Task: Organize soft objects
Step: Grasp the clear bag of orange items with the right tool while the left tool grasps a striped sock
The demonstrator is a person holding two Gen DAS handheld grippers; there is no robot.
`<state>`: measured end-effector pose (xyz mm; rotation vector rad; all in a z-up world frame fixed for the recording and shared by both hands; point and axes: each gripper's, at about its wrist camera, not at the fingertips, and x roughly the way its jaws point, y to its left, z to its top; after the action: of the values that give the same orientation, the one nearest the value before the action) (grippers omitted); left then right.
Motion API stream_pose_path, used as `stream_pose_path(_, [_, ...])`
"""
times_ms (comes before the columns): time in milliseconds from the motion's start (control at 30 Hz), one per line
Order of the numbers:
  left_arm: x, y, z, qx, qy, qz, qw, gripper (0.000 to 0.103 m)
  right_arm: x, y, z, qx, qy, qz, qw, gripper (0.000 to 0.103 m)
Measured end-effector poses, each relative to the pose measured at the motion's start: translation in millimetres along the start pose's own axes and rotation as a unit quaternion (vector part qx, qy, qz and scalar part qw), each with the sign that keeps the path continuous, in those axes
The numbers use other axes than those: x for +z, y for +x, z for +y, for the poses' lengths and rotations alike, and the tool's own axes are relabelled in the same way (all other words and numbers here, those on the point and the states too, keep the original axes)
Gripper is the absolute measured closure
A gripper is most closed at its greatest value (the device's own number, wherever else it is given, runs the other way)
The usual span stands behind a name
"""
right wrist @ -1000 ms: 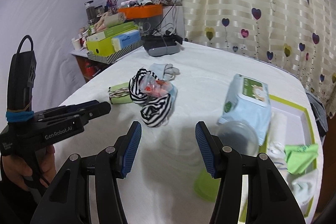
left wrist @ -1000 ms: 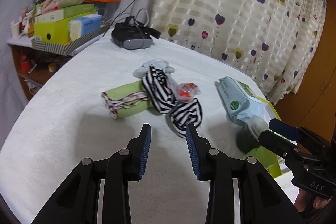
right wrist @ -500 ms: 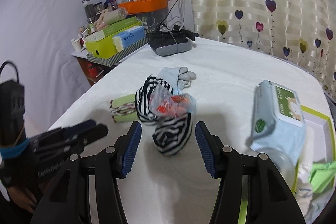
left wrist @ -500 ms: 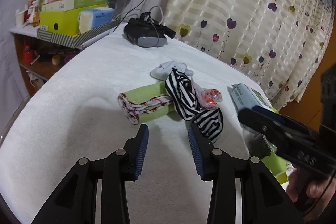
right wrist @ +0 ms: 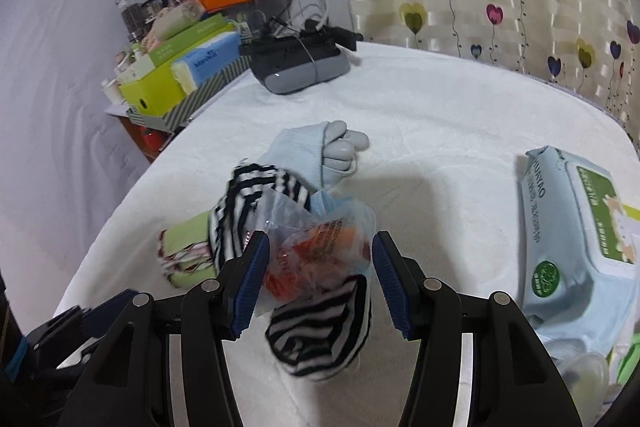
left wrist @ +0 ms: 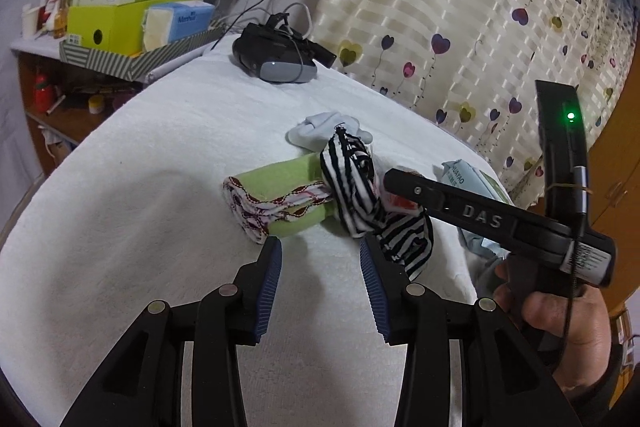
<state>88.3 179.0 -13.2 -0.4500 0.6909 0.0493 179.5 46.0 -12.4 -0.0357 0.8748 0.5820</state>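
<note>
A pile of soft things lies mid-table: a rolled green cloth [left wrist: 276,195] with red trim, black-and-white striped socks [left wrist: 356,187], pale blue-grey socks [left wrist: 320,133] behind, and a clear plastic bag [right wrist: 316,247] with orange print on top. My left gripper [left wrist: 320,259] is open, its fingertips just short of the green roll and striped sock. My right gripper [right wrist: 318,259] is open, its fingers either side of the plastic bag and the striped sock [right wrist: 320,331]. The right gripper also shows in the left wrist view [left wrist: 472,215], reaching over the pile.
A wet-wipes pack [right wrist: 576,235] lies at the right beside a green-rimmed tray [right wrist: 630,211]. A black headset [right wrist: 300,65] sits at the far table edge. Cluttered shelf with boxes [left wrist: 120,23] at the left. Heart-patterned curtain [left wrist: 480,7] behind.
Both grippers have moved forward toward the pile. The right gripper now straddles the plastic bag and striped sock; the left has come up to the green roll.
</note>
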Motion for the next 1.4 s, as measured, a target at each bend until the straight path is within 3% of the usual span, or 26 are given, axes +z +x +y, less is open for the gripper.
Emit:
stream_pose_path(100, [0,4,-1,-0.004,0.001,0.005,1.0,0.063,-1,0,0,0.001,-0.007,-0.002,1.0,0.069])
stream_pose_path(167, [-1,6,-2,-0.006,0.0,0.008,0.9999,0.063,-1,-6,-1,0.001,-0.008,-0.011,1.0,0.071])
stream_pose_path(633, [-3,29,-46,-0.033,0.041,0.046,0.9976,0.057,-10,-82,-21,0.005,0.003,-0.09,0.996,0.072])
stream_pose_path(933, [-5,69,-72,-0.024,0.071,0.09,0.9931,0.054,-16,-105,-44,0.009,0.018,-0.11,0.994,0.072])
stream_pose_path(1200, [-5,86,-78,-0.003,0.076,0.094,0.9926,0.05,-20,-109,-58,0.018,0.029,-0.114,0.993,0.072])
stream_pose_path(1267, [-5,86,-75,-0.001,0.071,0.091,0.9933,0.054,-21,-110,-61,0.019,0.031,-0.115,0.993,0.072])
stream_pose_path(1400, [-5,80,-75,0.002,0.072,0.083,0.994,0.076,-24,-114,-63,0.02,0.034,-0.118,0.992,0.072])
